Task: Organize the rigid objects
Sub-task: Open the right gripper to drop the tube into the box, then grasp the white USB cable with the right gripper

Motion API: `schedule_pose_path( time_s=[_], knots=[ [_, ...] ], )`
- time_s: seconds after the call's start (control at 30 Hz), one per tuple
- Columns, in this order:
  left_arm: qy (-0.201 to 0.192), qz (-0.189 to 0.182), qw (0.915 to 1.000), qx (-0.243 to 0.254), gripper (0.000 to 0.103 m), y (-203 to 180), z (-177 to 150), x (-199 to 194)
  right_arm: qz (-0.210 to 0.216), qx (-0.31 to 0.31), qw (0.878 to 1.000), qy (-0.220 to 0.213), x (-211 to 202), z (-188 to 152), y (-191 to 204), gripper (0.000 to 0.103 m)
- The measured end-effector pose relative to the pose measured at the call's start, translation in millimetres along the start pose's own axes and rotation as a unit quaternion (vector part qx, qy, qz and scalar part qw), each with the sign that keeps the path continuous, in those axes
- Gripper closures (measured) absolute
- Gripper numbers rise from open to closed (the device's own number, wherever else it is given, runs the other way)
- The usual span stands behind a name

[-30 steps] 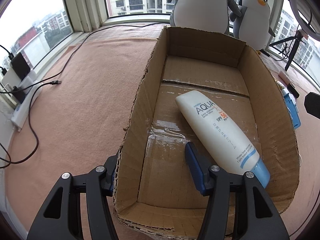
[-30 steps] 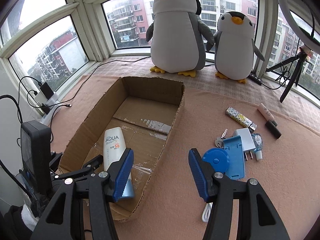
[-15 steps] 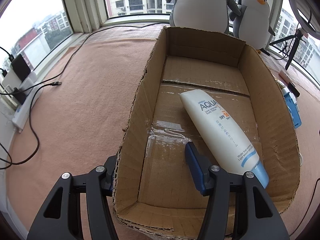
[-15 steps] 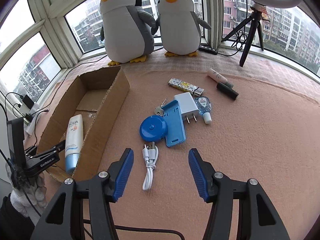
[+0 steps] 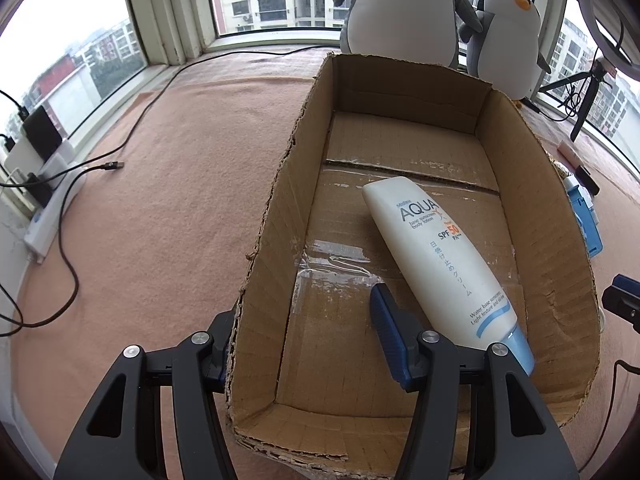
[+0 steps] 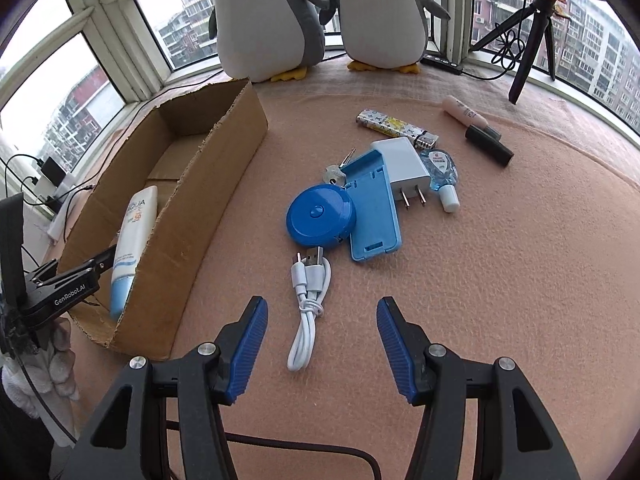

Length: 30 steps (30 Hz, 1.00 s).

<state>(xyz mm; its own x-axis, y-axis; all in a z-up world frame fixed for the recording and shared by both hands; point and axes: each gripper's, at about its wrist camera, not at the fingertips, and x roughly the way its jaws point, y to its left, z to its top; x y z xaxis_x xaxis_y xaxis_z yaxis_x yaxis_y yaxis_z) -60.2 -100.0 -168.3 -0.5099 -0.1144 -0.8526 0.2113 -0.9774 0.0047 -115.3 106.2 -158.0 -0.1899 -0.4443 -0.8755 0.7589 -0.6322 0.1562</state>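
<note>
An open cardboard box (image 5: 568, 248) on the pink carpet holds a white sunscreen tube (image 5: 436, 248). My left gripper (image 5: 304, 320) is open and straddles the box's near left wall, one finger outside and one inside beside the tube. My right gripper (image 6: 320, 304) is open, low over the carpet, with a coiled white USB cable (image 6: 310, 292) just ahead between its fingers. Beyond lie a round blue tape measure (image 6: 320, 216), a blue stand (image 6: 374, 208), a white charger plug (image 6: 402, 164), a key (image 6: 336, 172) and a small blue bottle (image 6: 442, 172).
A patterned lighter (image 6: 394, 128), a pink tube (image 6: 466, 114) and a black tube (image 6: 488, 144) lie farther back. Two penguin plush toys (image 6: 272, 20) and a tripod (image 6: 528, 40) stand by the windows. Black cables (image 5: 68, 248) and a power strip (image 5: 52, 216) lie at the left.
My right gripper has swung right, away from the box, and dropped closer to the loose items and the white cable. The left gripper and the tube have stayed put.
</note>
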Motion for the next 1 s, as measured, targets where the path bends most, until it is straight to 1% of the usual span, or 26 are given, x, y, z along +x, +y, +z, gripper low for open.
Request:
schedule_pose_path(
  time_s=[0.13,0.2,0.37,0.43,0.47,0.57,0.63,0.67,0.7,0.77,1.0],
  knots=[
    [0.0,0.0,1.0,-0.002,0.046,-0.7,-0.4,-0.1,-0.004,-0.006,1.0,0.001,11.9,0.4,3.1,0.053],
    [-0.001,-0.001,1.0,-0.003,0.046,-0.9,-0.6,0.2,-0.01,-0.012,1.0,-0.001,17.2,-0.8,5.4,0.056],
    [-0.001,-0.002,1.0,-0.005,0.046,-1.7,-0.9,0.0,-0.021,-0.021,0.999,-0.021,23.9,-8.7,11.6,0.058],
    [-0.001,-0.002,1.0,-0.006,0.046,-1.6,-0.9,0.1,-0.033,-0.025,0.999,-0.035,25.5,-10.2,15.1,0.06],
    [-0.001,-0.003,1.0,-0.006,0.046,-1.5,-0.9,0.1,-0.038,-0.027,0.998,-0.04,26.1,-10.4,16.8,0.061],
    [-0.001,-0.005,1.0,-0.006,0.046,-1.8,0.0,0.3,-0.052,-0.034,0.996,-0.056,26.9,-13.2,20.9,0.07],
    [-0.001,-0.005,1.0,-0.007,0.044,-0.9,0.4,0.9,-0.062,-0.048,0.995,-0.069,26.5,-18.1,24.6,0.074],
    [-0.001,-0.007,0.9999,-0.008,0.044,-0.2,0.3,1.3,-0.06,-0.053,0.994,-0.073,26.0,-19.8,26.3,0.081],
    [-0.001,-0.008,0.9999,-0.01,0.044,0.1,0.4,1.5,-0.058,-0.058,0.994,-0.076,26.0,-20.3,27.2,0.083],
    [-0.002,-0.008,0.9999,-0.01,0.044,-0.4,0.1,1.4,-0.058,-0.058,0.994,-0.077,25.8,-20.2,27.3,0.083],
    [-0.003,-0.009,0.9999,-0.011,0.044,-0.5,-0.1,1.4,-0.038,-0.041,0.996,-0.074,20.0,-15.0,21.4,0.084]
  ],
)
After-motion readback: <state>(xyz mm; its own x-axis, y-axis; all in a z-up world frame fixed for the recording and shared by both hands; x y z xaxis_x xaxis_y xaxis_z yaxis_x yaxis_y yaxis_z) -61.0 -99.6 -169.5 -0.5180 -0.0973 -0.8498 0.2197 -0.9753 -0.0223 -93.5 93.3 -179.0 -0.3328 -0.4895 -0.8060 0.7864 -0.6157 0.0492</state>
